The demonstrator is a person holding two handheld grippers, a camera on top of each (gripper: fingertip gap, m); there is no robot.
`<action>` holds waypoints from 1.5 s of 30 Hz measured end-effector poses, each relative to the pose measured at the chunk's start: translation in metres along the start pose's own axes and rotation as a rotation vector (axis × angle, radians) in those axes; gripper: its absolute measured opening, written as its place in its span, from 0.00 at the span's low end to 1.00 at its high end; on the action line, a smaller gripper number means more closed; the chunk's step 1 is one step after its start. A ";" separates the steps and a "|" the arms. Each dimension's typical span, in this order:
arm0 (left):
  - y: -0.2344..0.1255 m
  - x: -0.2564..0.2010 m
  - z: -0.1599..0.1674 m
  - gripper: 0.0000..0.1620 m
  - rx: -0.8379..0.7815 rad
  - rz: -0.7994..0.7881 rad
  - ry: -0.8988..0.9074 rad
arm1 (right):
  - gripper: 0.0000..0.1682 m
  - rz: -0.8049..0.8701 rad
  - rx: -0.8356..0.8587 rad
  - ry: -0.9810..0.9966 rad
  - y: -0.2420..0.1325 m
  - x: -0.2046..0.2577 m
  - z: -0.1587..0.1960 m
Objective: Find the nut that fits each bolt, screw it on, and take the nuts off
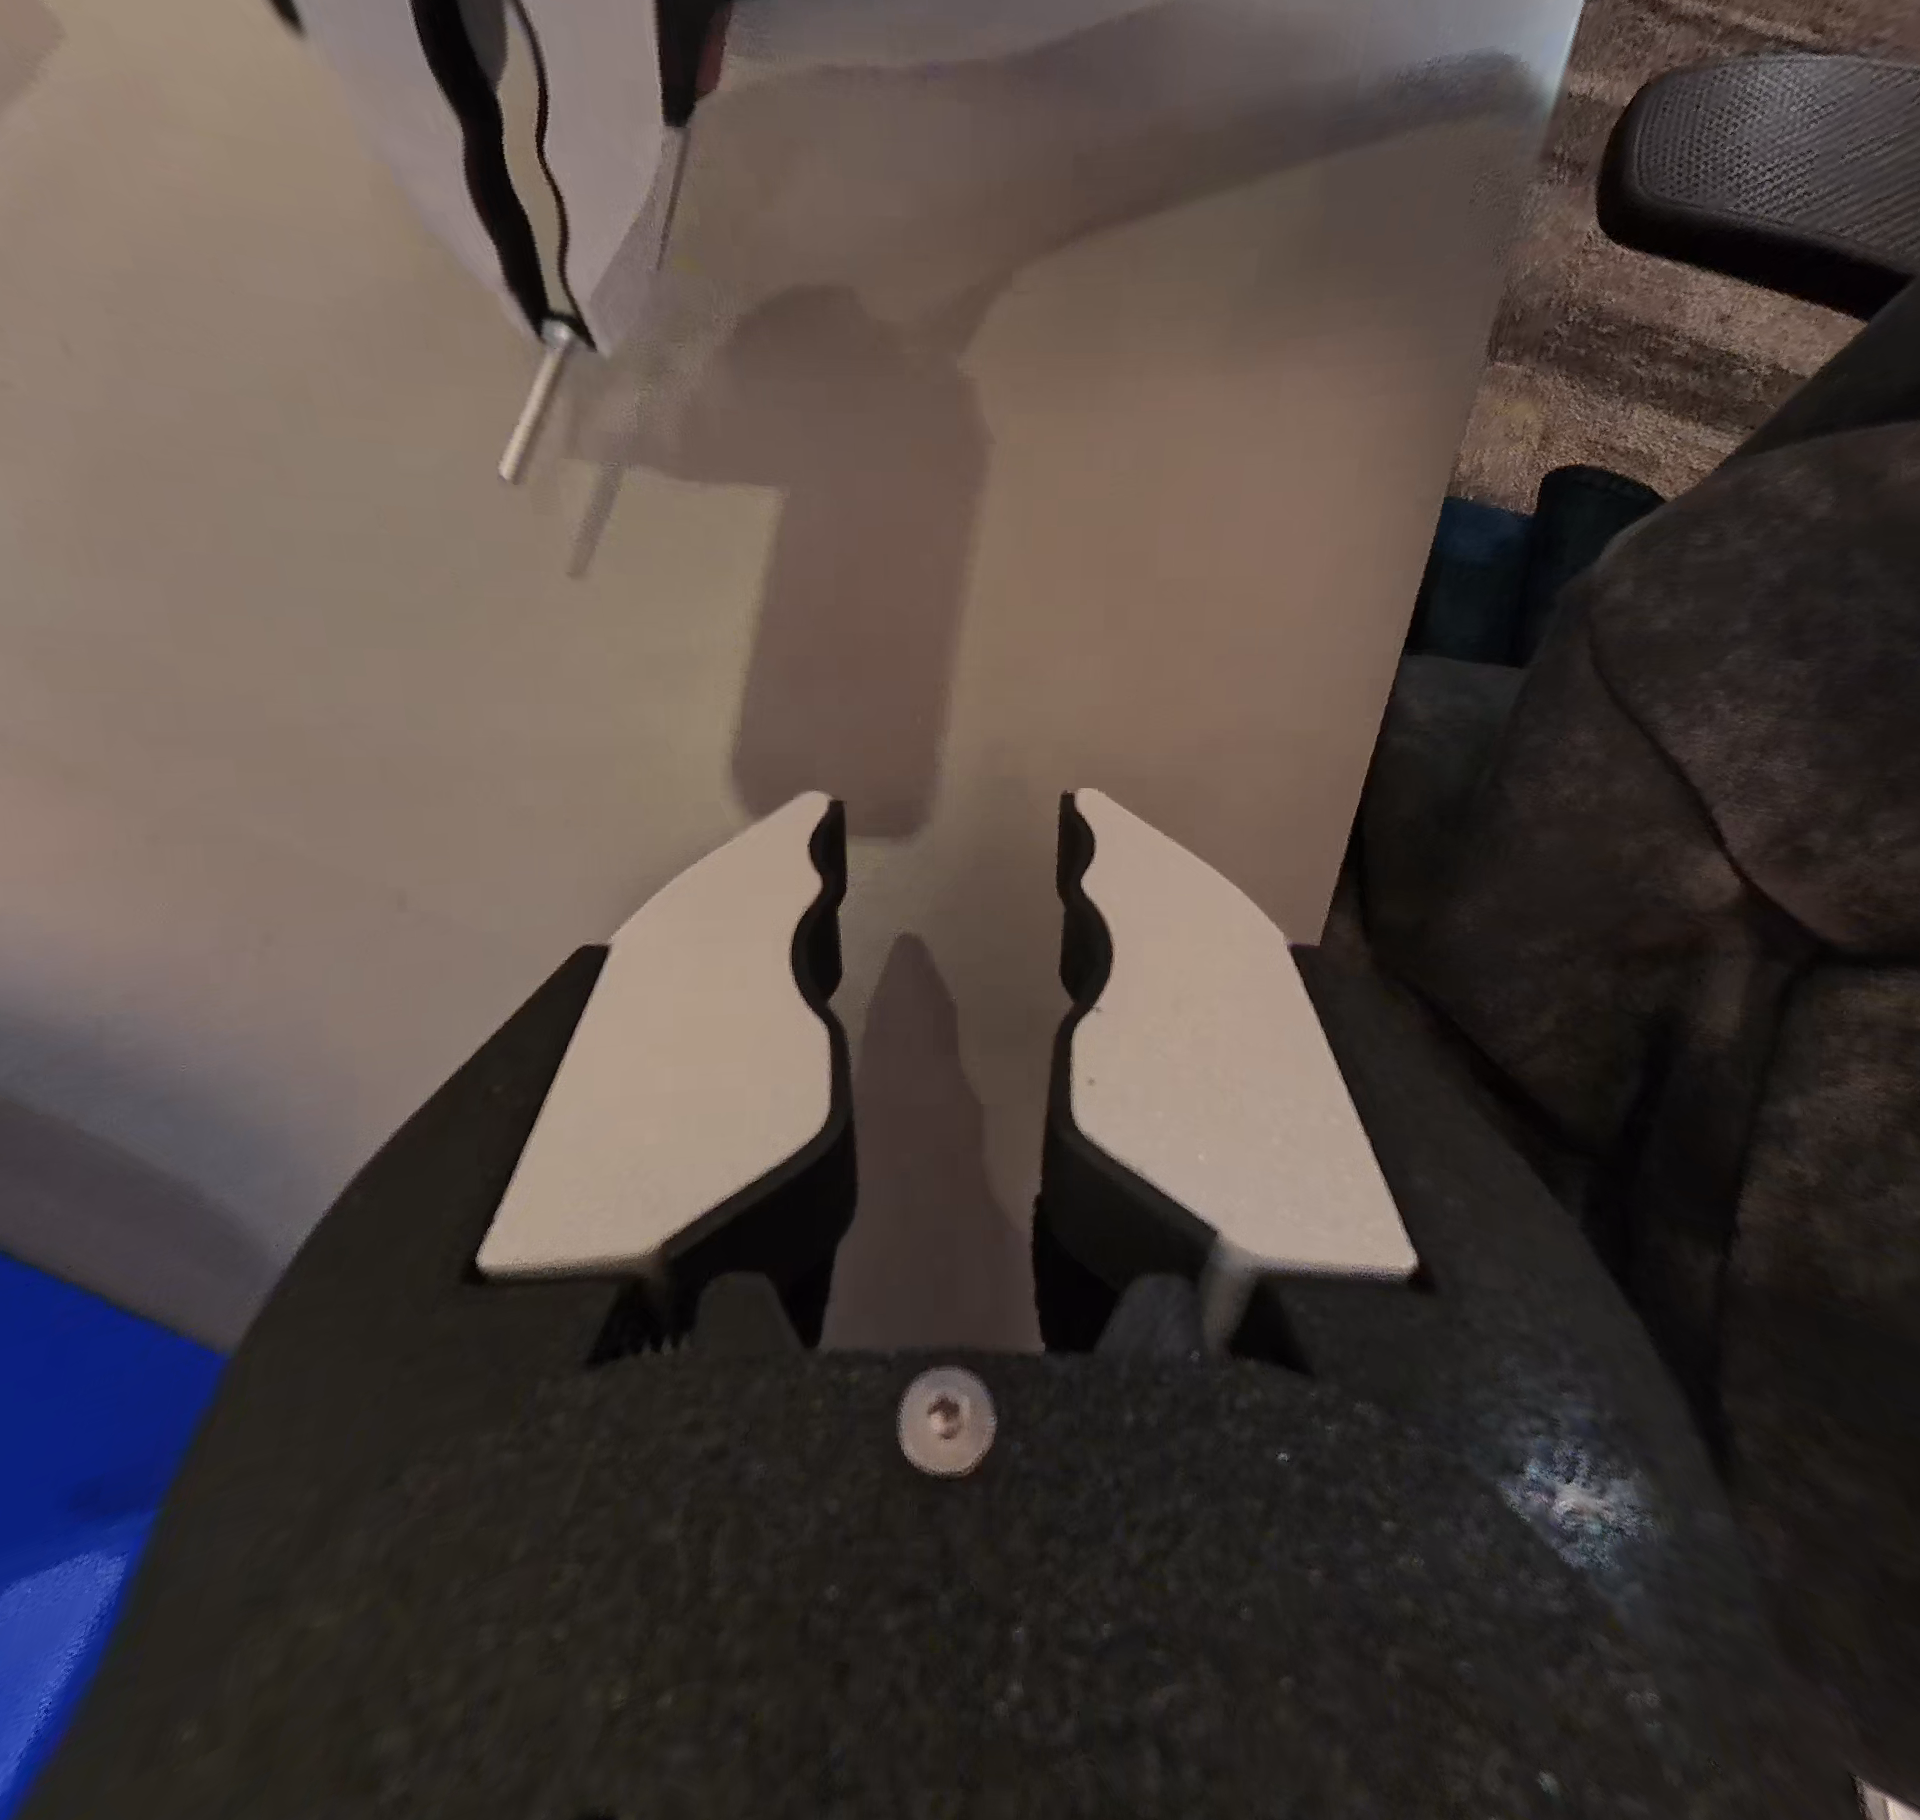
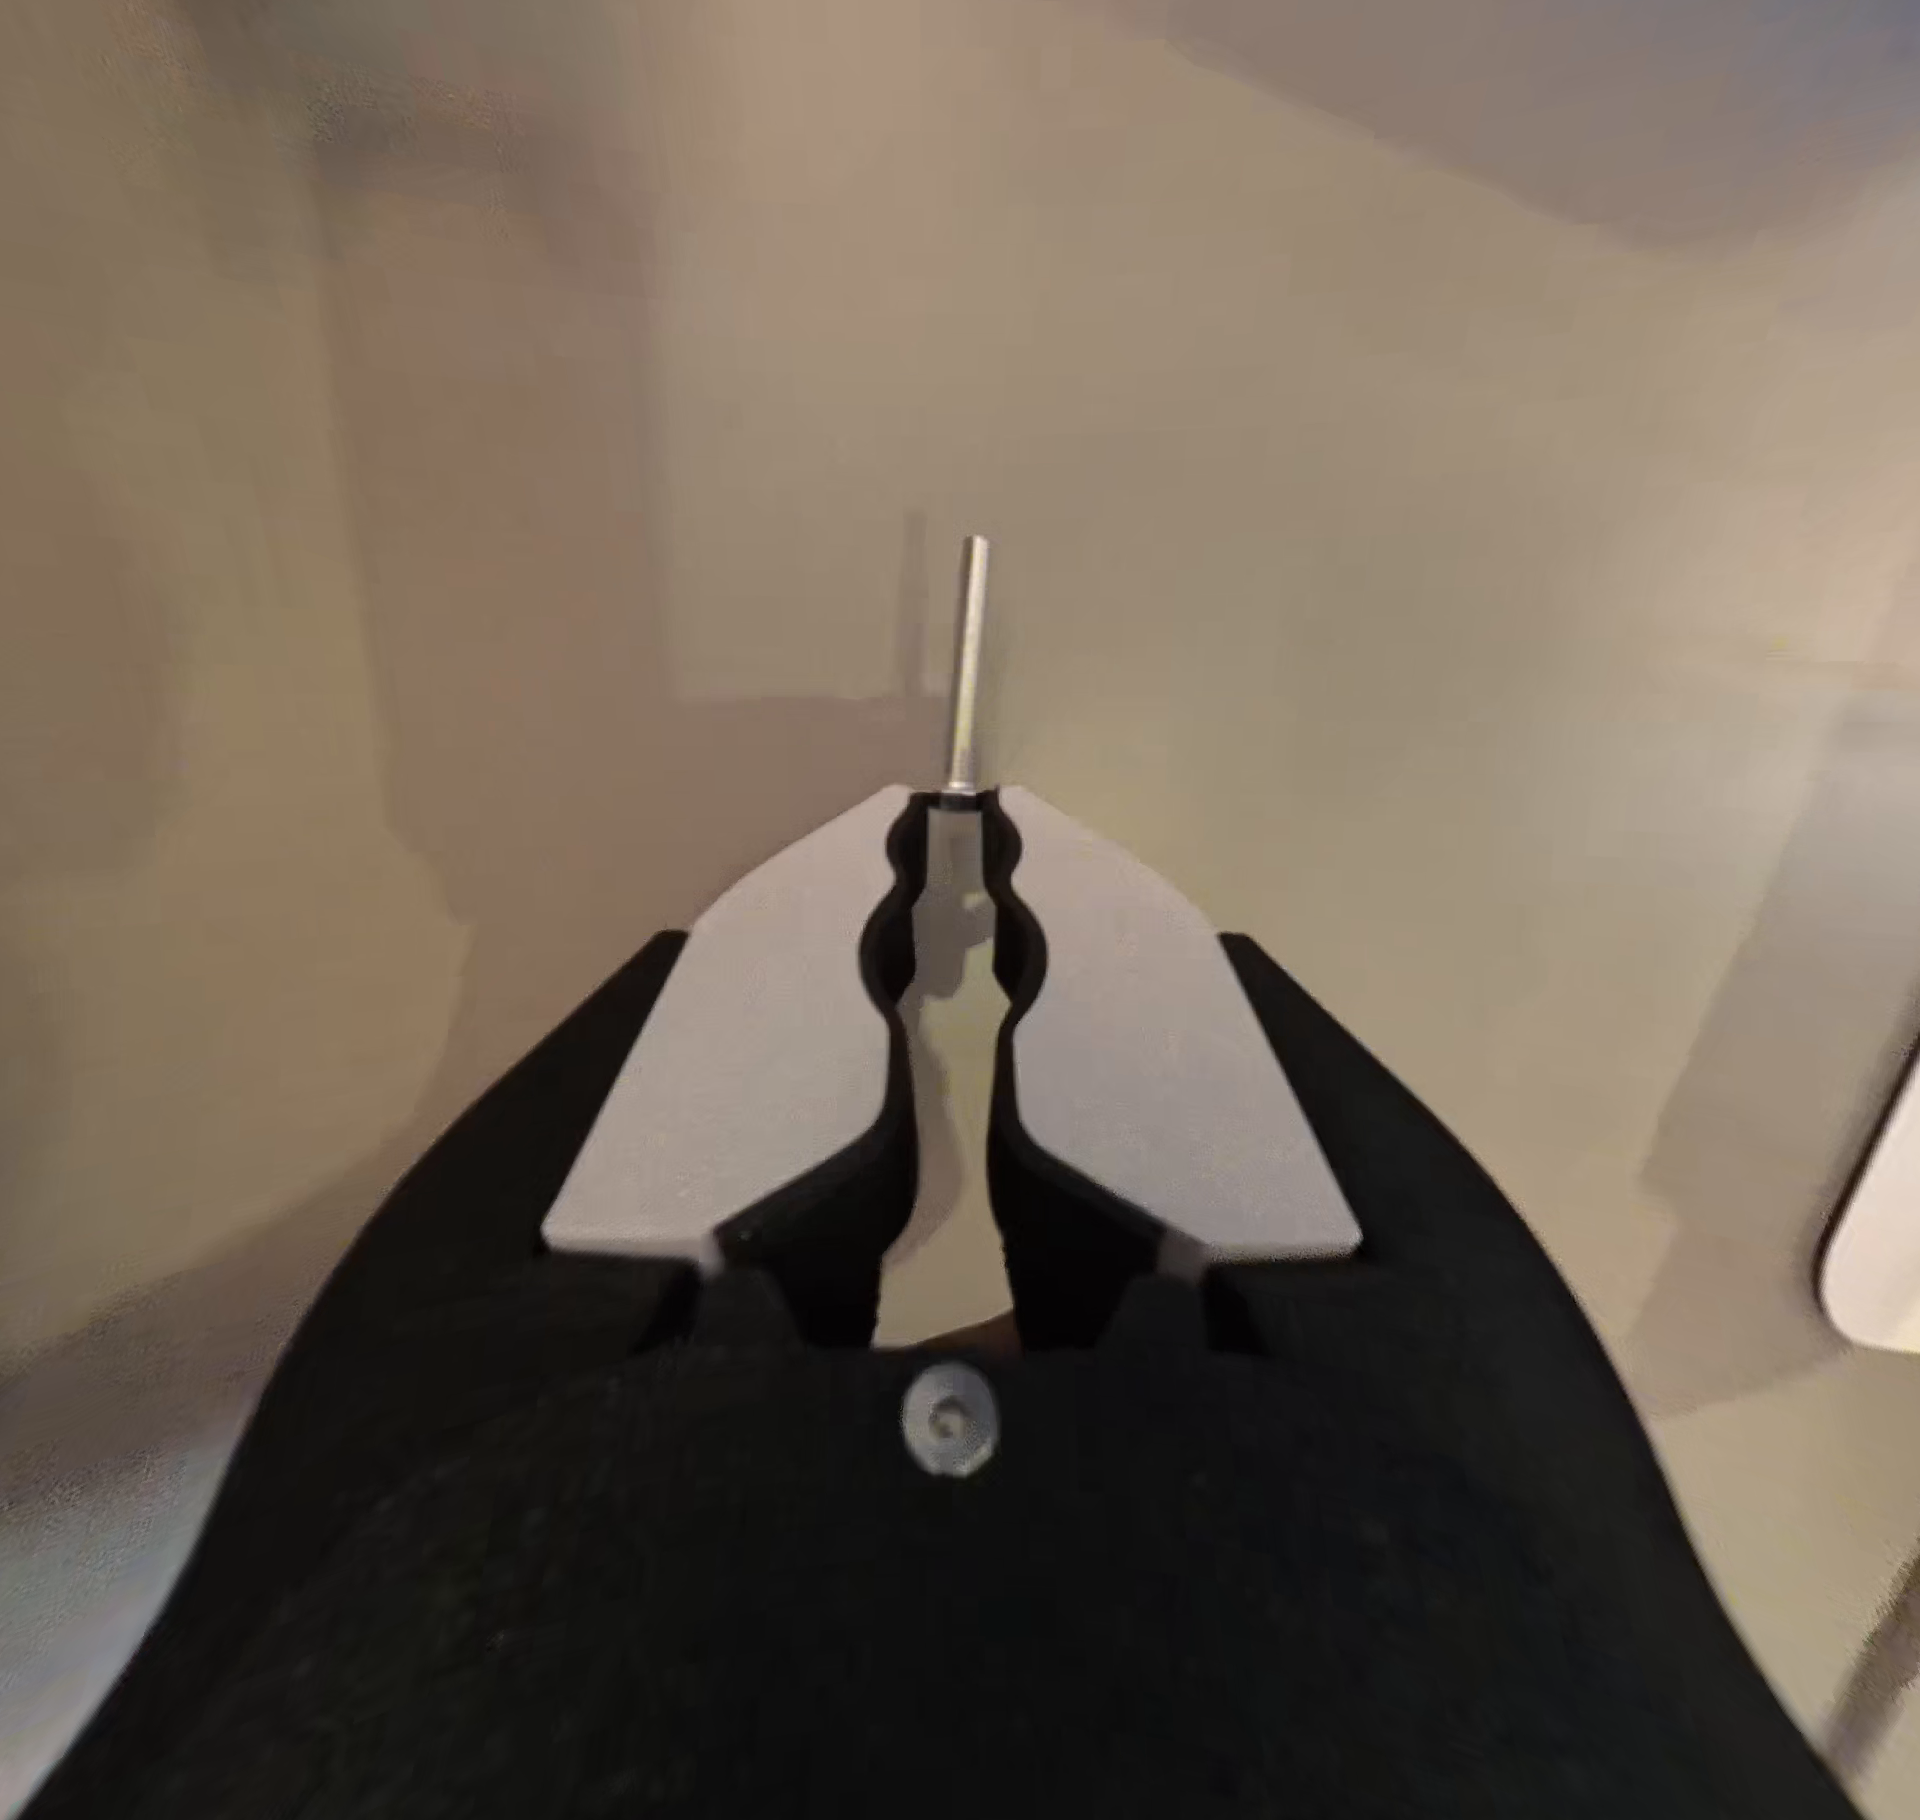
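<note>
above the pale table (image 1: 312, 731), right gripper (image 2: 958, 791) jaws pinch a bolt (image 2: 968, 658); left gripper (image 1: 951, 814) jaws parted, empty.

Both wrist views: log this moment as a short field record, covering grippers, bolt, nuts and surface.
left gripper: open, nothing between its fingers
right gripper: shut on bolt
bolt: silver, clamped at its head end, shaft sticking out past the fingertips; no nut on the visible shaft
nuts: none visible in either view
table: pale, bare under both grippers
beside table: dark chair at the right of the left wrist view
</note>
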State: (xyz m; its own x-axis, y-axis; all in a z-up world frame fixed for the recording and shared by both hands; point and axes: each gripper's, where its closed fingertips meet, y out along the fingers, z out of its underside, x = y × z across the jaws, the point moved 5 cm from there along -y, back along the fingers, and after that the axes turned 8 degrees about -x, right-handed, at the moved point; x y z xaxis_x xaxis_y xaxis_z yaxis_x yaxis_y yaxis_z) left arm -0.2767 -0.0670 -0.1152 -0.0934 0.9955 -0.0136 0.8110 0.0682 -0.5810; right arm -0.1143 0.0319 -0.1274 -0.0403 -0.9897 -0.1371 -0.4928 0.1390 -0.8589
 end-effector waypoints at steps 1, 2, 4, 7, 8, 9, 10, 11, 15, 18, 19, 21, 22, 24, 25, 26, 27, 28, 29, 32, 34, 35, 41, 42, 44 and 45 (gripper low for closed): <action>-0.001 0.002 -0.001 0.24 -0.014 -0.010 -0.012 | 0.06 0.044 -0.087 0.040 -0.009 -0.001 -0.005; -0.003 0.005 -0.002 0.23 -0.028 -0.023 -0.025 | 0.06 0.095 -0.176 0.087 -0.020 -0.001 -0.009; -0.005 0.012 -0.005 0.23 -0.057 -0.055 -0.055 | 0.06 0.171 -0.381 0.185 -0.039 0.003 -0.017; -0.008 0.020 -0.009 0.23 -0.102 -0.091 -0.097 | 0.06 0.246 -0.668 0.353 -0.057 0.014 -0.020; -0.010 0.022 -0.011 0.23 -0.120 -0.099 -0.109 | 0.06 0.253 -0.755 0.419 -0.059 0.017 -0.019; -0.012 0.024 -0.013 0.23 -0.138 -0.105 -0.119 | 0.06 0.247 -0.850 0.471 -0.061 0.021 -0.018; -0.014 0.026 -0.015 0.23 -0.157 -0.113 -0.130 | 0.06 0.257 -0.933 0.515 -0.062 0.024 -0.015; -0.018 0.028 -0.018 0.23 -0.178 -0.120 -0.143 | 0.06 0.254 -1.009 0.553 -0.063 0.026 -0.012; -0.046 0.036 -0.030 0.24 -0.238 -0.154 -0.155 | 0.06 0.263 -1.095 0.614 -0.059 0.030 0.001; -0.090 0.054 -0.034 0.24 -0.256 -0.257 -0.179 | 0.06 0.254 -1.160 0.594 -0.066 0.034 0.003; -0.103 0.062 -0.028 0.25 -0.204 -0.288 -0.217 | 0.06 0.257 -1.159 0.596 -0.065 0.034 0.004; -0.130 0.089 -0.005 0.24 -0.047 -0.438 -0.287 | 0.06 0.264 -1.138 0.566 -0.063 0.036 0.003; -0.141 0.102 0.009 0.25 0.062 -0.499 -0.315 | 0.06 0.257 -1.135 0.557 -0.062 0.037 0.001; -0.158 0.132 0.028 0.25 0.226 -0.619 -0.330 | 0.06 0.231 -1.124 0.544 -0.057 0.040 -0.004; -0.161 0.145 0.035 0.25 0.273 -0.641 -0.341 | 0.06 0.227 -1.111 0.526 -0.054 0.042 -0.007; -0.160 0.157 0.040 0.25 0.310 -0.625 -0.373 | 0.06 0.229 -1.099 0.505 -0.053 0.044 -0.010; -0.157 0.168 0.045 0.25 0.352 -0.602 -0.411 | 0.06 0.228 -1.094 0.492 -0.051 0.044 -0.011; -0.153 0.181 0.050 0.25 0.396 -0.593 -0.437 | 0.06 0.222 -1.093 0.491 -0.050 0.044 -0.013; -0.148 0.192 0.056 0.25 0.441 -0.590 -0.444 | 0.06 0.219 -1.093 0.493 -0.050 0.043 -0.013; -0.127 0.223 0.067 0.24 0.526 -0.550 -0.437 | 0.06 0.218 -1.095 0.498 -0.050 0.042 -0.012; -0.114 0.238 0.072 0.24 0.555 -0.526 -0.423 | 0.06 0.219 -1.100 0.501 -0.051 0.042 -0.011; -0.109 0.245 0.074 0.24 0.563 -0.520 -0.415 | 0.06 0.217 -1.101 0.503 -0.051 0.042 -0.011; -0.099 0.267 0.080 0.22 0.555 -0.489 -0.433 | 0.06 0.204 -1.110 0.507 -0.054 0.044 -0.010; -0.099 0.269 0.081 0.22 0.551 -0.478 -0.437 | 0.06 0.200 -1.111 0.504 -0.055 0.045 -0.010; -0.096 0.271 0.083 0.22 0.552 -0.457 -0.449 | 0.06 0.188 -1.111 0.503 -0.054 0.046 -0.011; -0.096 0.273 0.086 0.21 0.564 -0.463 -0.449 | 0.06 0.186 -1.110 0.502 -0.054 0.047 -0.011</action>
State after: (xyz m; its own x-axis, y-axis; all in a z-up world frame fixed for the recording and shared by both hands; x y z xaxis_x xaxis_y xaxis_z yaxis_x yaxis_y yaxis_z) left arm -0.4291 0.1922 -0.1332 -0.6608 0.7470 0.0731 0.2374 0.3004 -0.9238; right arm -0.0994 -0.0221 -0.0817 -0.3975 -0.8950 0.2026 -0.9055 0.4183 0.0713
